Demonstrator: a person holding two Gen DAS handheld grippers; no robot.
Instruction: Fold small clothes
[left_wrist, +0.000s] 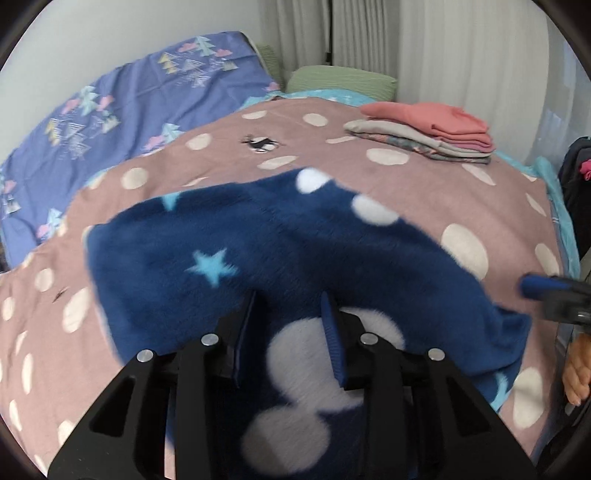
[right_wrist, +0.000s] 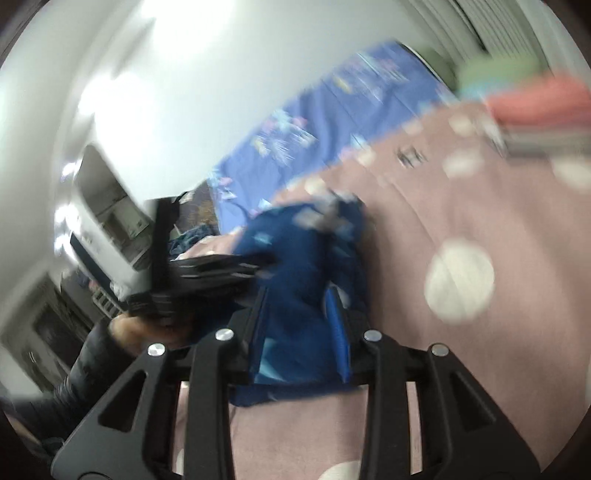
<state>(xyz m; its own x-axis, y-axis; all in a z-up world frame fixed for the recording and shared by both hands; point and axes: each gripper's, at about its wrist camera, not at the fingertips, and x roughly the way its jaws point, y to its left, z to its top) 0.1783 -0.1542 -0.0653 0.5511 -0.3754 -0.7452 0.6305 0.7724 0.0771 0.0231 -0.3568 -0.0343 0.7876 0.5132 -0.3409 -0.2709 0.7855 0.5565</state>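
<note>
Directly beneath our half-open, empty left hand-held gripper (left_wrist: 288, 332) the blue fleece garment (left_wrist: 258, 251) stretches left to right, its right end between the parted jaws of our right hand-held gripper (right_wrist: 299, 325).

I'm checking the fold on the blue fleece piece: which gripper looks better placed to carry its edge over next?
Probably the right. The right gripper has the blue fleece bunched between its fingers at the garment's edge, though blur hides whether they pinch. The left gripper hangs open over the middle, holding nothing.
</note>
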